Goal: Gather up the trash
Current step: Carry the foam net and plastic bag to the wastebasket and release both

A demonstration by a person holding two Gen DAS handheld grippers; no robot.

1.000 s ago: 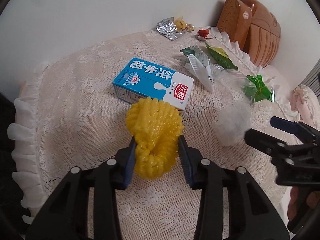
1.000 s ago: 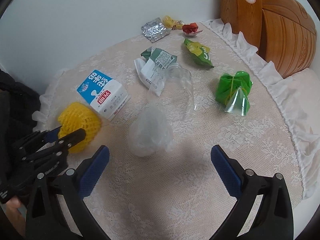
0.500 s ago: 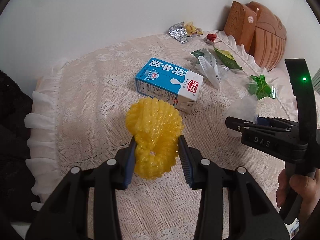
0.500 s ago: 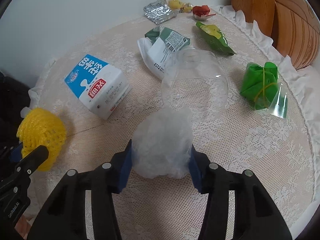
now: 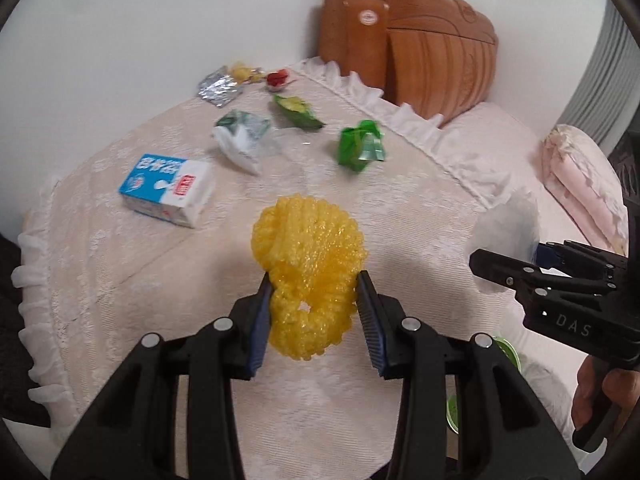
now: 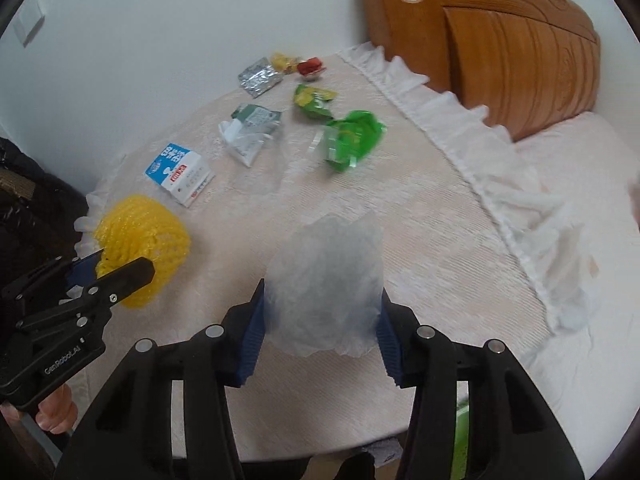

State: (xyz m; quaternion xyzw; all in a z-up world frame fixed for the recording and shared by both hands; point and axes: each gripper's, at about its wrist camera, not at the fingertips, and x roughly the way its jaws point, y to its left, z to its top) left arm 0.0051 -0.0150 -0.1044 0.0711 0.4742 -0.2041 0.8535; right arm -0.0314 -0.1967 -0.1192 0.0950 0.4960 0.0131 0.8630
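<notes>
The left gripper [image 5: 314,312] is clenched on a yellow foam net [image 5: 308,276], a ribbed, spongy sleeve bunched into a rough ball with a small hole in its lower fold; its blue ridged pads press into both flanks, and the net hangs above the near part of the table [image 5: 120,280]. The right gripper [image 6: 322,320] is clamped on a crumpled translucent plastic wad [image 6: 326,280], thin and whitish with soft creases, squeezed between its own blue pads over the table's near edge. The table is round and covered with a pale lace cloth that ends in a white ruffled frill. A blue-and-white milk carton [image 5: 168,188], a small rectangular box with a red label, lies on its side toward the left edge. Beyond it, around the middle, lies a white and green paper packet [image 5: 240,140], flattened and wrinkled, with what may be a clear plastic cup beside it, though blur makes that hard to confirm. A glossy green wrapper [image 5: 362,144] with a clear film tail lies toward the right edge, and a green snack bag [image 5: 298,110] farther back. At the far edge, near the wall, sit a crinkled silver foil packet [image 5: 218,88], a small yellow wrapper [image 5: 242,71] and a red wrapper [image 5: 278,79]. Carved wooden chair backs [image 5: 420,52] stand behind the table's far right rim.
</notes>
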